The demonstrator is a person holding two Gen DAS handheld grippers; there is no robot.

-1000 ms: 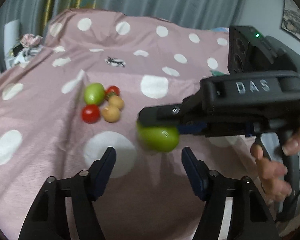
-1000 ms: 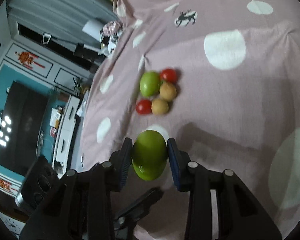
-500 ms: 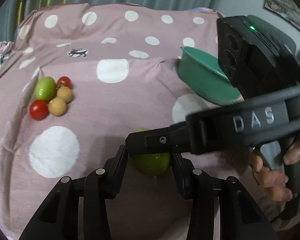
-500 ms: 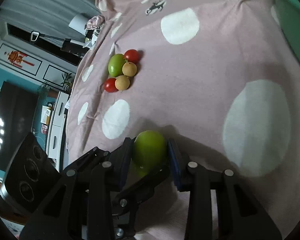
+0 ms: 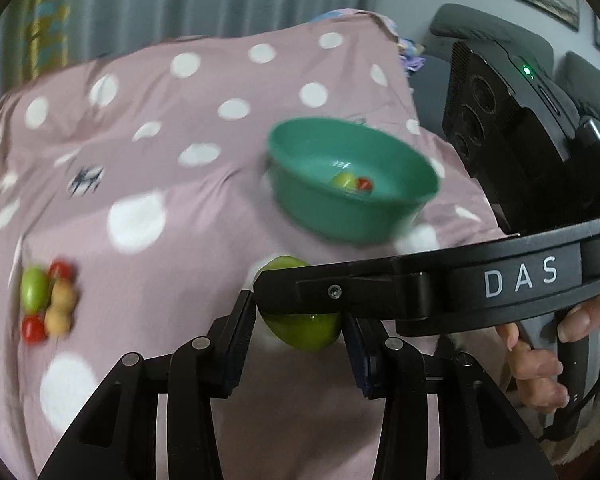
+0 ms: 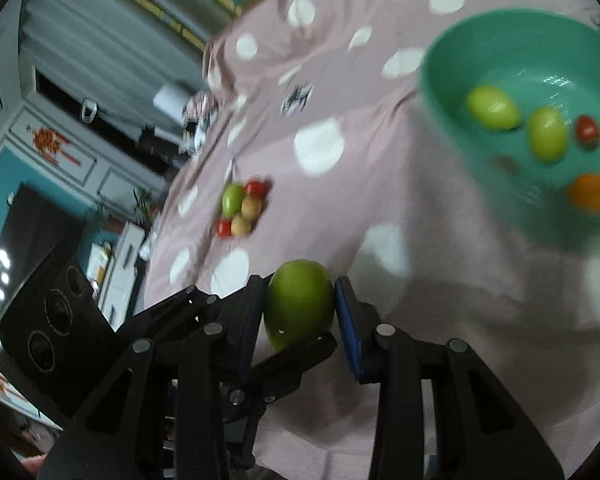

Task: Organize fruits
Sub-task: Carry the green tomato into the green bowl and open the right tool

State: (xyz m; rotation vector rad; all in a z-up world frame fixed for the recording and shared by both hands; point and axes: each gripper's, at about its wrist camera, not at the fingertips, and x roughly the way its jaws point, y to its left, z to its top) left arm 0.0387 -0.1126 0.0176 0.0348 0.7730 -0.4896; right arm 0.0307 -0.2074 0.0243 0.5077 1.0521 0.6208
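Observation:
A large green fruit [image 5: 304,332] [image 6: 300,308] hangs above the pink polka-dot cloth [image 5: 180,240]. My left gripper [image 5: 298,312] and my right gripper [image 6: 300,292] are both shut on it, from crossing directions. The right gripper's black finger [image 5: 340,292] lies across the fruit's top in the left wrist view. A teal bowl [image 5: 340,216] [image 6: 440,80] stands further back and to the right, holding two yellow-green fruits, a small red tomato and an orange fruit. To the left, a cluster [image 5: 46,300] [image 6: 242,208] of one green, two red and two tan fruits lies on the cloth.
A person's hand [image 5: 540,368] grips the right gripper's handle at the right edge. A grey sofa [image 5: 480,28] stands behind the table's far right corner. Curtains hang behind the cloth. The cloth's left edge drops off toward a TV cabinet [image 6: 120,272].
Both grippers have moved right, away from the fruit cluster, carrying the green fruit. The left gripper's jaws closed onto the fruit that the right gripper held. The teal bowl has come into view.

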